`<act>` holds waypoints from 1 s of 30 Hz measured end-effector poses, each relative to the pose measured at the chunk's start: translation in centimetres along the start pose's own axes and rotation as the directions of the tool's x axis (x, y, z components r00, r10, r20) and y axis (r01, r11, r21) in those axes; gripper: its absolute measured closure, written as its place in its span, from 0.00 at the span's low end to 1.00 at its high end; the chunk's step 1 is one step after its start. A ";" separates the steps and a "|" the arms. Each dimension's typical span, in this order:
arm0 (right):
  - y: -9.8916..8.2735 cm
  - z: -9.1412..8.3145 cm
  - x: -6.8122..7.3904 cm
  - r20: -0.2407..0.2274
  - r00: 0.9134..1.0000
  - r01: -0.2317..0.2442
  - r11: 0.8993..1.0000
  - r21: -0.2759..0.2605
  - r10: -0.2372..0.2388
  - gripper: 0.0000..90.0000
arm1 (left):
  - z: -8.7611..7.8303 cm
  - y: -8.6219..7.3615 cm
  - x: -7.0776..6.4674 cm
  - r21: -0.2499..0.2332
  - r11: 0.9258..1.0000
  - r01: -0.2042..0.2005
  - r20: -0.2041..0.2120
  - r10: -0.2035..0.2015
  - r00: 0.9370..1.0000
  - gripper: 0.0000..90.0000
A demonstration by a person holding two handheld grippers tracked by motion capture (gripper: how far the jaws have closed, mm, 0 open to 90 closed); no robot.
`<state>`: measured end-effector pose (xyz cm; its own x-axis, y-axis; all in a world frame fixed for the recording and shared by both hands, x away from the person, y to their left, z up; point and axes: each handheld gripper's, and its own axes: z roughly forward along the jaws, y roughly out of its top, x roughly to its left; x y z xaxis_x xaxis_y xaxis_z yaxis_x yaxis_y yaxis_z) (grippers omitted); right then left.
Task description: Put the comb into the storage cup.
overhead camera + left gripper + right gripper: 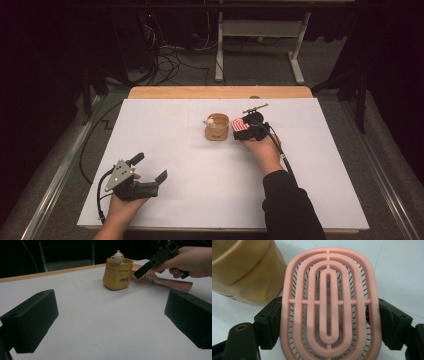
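Observation:
A pink oval hairbrush [328, 302] with dark bristles sits between the jaws of my right gripper [328, 322], whose pads press on both sides of its head. In the high view that brush [239, 125] and right gripper [246, 130] are just right of a yellow sack-shaped pot [217, 131] with a small bear figure [211, 120] on its rim. The left gripper view shows the pot [117, 275], the brush handle [175, 284] low over the table and the right gripper [143, 270]. My left gripper [150, 167] rests at the front left, jaws wide apart and empty [110, 322].
A white sheet [170, 130] covers the wooden table [220, 92]. A thin metal tool [255, 107] lies just behind the right gripper. The pot's wall [242, 270] is close to the right gripper's left jaw. Cables and a table frame [260, 30] stand on the floor beyond.

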<state>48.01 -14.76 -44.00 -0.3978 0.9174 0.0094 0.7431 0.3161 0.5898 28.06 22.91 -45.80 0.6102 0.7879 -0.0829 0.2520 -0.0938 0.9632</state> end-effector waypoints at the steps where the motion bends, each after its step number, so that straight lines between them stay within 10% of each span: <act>1: 0.0 0.0 0.0 0.000 1.000 0.000 1.000 0.000 0.000 0.23 | 0.0 0.0 0.0 0.000 1.000 0.000 0.000 0.000 1.000 0.00; 19: -1.2 -3.1 -1.0 -0.011 1.000 0.012 0.997 -0.073 -0.013 0.23 | 0.2 -0.1 -0.1 0.008 1.000 -0.002 0.002 0.002 1.000 0.00; 30: -4.3 -5.9 -1.5 -0.074 0.997 -0.013 0.974 -0.225 -0.004 0.23 | 0.1 -0.2 -0.1 0.013 1.000 -0.009 0.003 0.009 1.000 0.00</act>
<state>42.23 -18.97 -41.75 -0.4390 0.8960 0.0667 0.6084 0.2419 0.7559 28.02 22.76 -45.97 0.6150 0.7849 -0.0747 0.2557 -0.1089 0.9606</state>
